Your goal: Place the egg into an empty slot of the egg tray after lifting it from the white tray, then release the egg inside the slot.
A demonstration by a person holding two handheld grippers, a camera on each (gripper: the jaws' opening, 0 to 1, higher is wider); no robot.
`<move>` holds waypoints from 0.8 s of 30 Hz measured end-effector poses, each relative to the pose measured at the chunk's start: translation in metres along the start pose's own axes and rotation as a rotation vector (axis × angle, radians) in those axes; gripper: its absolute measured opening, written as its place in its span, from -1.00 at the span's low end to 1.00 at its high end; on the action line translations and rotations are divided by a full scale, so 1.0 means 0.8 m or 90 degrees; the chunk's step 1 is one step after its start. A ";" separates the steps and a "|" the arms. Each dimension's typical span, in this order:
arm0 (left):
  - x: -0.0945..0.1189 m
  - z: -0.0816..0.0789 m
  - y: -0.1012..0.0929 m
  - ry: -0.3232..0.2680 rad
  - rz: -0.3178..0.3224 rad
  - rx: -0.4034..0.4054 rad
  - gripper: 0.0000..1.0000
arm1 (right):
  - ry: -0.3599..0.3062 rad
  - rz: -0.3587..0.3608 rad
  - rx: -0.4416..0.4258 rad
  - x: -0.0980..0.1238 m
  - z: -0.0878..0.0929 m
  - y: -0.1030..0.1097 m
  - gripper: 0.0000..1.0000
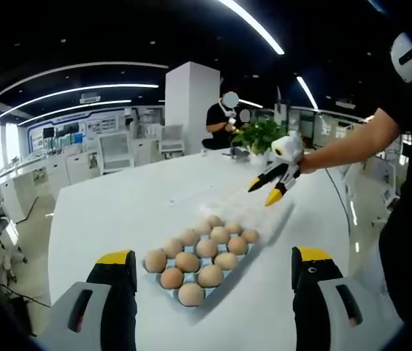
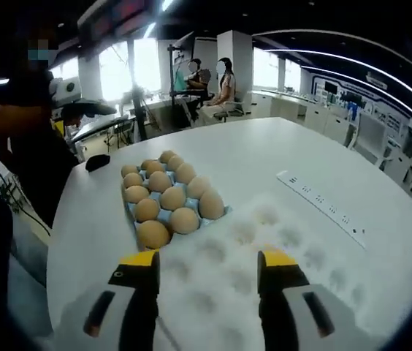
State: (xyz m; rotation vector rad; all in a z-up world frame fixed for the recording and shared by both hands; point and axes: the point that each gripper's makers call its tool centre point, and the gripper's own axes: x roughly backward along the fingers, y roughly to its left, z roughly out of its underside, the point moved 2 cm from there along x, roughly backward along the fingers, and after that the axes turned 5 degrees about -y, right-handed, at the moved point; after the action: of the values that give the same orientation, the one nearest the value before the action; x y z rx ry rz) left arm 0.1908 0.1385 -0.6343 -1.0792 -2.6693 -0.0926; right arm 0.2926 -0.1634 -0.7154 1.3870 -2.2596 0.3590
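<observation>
Both tongs, left [image 1: 213,269] and right [image 2: 207,269], gape empty; a hard pinch could crack an egg [image 2: 184,219] beside the white tray [image 2: 279,241].

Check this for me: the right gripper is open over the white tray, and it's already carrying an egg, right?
Not quite. The right gripper is open over the white tray, but it carries nothing: the right gripper view shows only the tray's empty dimples between its jaws. The eggs sit in the blue egg tray.
</observation>
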 end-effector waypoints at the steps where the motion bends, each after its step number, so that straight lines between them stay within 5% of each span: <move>1: 0.000 0.000 -0.001 -0.001 0.000 0.000 0.80 | -0.003 0.008 0.002 0.007 0.002 0.000 0.22; 24: -0.002 0.007 -0.019 0.003 0.003 -0.001 0.81 | -0.074 0.063 -0.065 0.117 0.029 0.026 0.78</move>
State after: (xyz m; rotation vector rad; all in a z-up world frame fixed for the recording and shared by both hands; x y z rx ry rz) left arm 0.1801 0.1275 -0.6396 -1.0840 -2.6632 -0.0967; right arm 0.2327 -0.2364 -0.6867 1.2789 -2.4113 0.1957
